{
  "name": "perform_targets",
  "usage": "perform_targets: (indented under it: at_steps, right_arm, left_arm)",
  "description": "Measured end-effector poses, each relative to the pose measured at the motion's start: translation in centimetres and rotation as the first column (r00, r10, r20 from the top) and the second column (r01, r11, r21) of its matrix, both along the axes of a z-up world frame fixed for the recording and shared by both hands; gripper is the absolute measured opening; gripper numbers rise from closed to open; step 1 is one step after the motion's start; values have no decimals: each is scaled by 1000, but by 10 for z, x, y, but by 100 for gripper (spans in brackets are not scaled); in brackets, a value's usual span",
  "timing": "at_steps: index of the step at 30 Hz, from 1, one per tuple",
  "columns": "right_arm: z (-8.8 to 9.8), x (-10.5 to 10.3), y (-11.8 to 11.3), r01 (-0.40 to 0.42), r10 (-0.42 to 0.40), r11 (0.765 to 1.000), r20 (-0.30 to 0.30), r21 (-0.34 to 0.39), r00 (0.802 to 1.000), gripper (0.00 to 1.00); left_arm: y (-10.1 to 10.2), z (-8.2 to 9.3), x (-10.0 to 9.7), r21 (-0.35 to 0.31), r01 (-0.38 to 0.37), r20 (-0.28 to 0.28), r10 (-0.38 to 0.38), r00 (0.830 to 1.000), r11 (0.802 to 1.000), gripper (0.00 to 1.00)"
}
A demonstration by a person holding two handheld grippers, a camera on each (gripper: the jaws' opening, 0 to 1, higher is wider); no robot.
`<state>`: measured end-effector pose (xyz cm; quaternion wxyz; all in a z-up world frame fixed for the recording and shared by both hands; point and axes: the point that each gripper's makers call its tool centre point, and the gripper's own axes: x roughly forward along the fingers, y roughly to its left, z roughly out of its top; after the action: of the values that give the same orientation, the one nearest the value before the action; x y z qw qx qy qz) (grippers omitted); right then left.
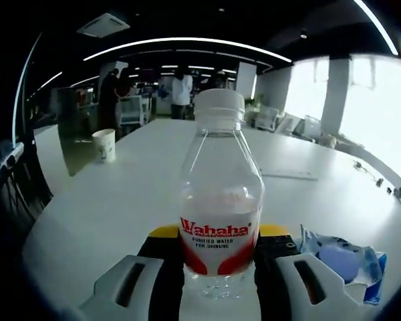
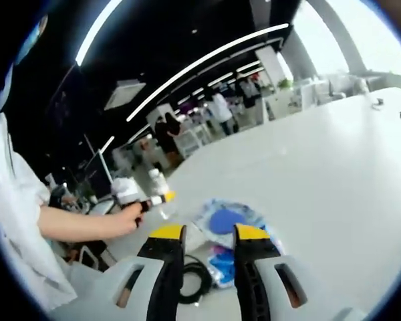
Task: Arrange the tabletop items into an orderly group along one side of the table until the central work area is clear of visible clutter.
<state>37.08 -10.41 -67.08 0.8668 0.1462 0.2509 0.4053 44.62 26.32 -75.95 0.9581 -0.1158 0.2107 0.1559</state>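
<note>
In my left gripper view, my left gripper (image 1: pixel 219 267) has its two jaws on either side of a clear water bottle (image 1: pixel 220 200). The jaws press close on the bottle's lower part, so I am holding it. The bottle stands up straight on the white table (image 1: pixel 120 194). It has a white cap and a red and white label. Just beside the bottle, on its right, lies a blue plastic bag (image 1: pixel 344 261). Far behind the bottle, on its left, stands a paper cup (image 1: pixel 105 144). A flat white sheet (image 1: pixel 287 174) lies on the table behind the bottle, on its right. People stand far back, past the end of the table.

In my right gripper view, my right gripper (image 2: pixel 209 237) has its jaws a little apart with nothing between them. The blue plastic bag (image 2: pixel 224 221) lies just past the tips. A black cable (image 2: pixel 194 274) lies curled on the table between the jaws, touching the bag. To the left of the bag, the left gripper (image 2: pixel 154 199) is around the water bottle (image 2: pixel 158 184). A hand (image 2: pixel 123 217) holds that gripper.
</note>
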Motion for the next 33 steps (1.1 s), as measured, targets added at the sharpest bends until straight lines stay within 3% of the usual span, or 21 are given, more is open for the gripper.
perform_targets:
  at_steps: [13, 16, 33]
  right_arm:
    - [-8, -2, 10, -7, 8, 1000, -35, 17, 999, 23]
    - [-8, -2, 16, -23, 24, 1000, -38, 21, 999, 23]
    - [-10, 3, 25, -37, 37, 999, -30, 25, 999, 22]
  left_arm:
    - [6, -4, 7, 7, -19, 39, 19, 999, 1000, 36]
    - [3, -3, 9, 43, 9, 35, -11, 999, 999, 36]
    - [-6, -5, -6, 32, -5, 61, 3, 998, 999, 36]
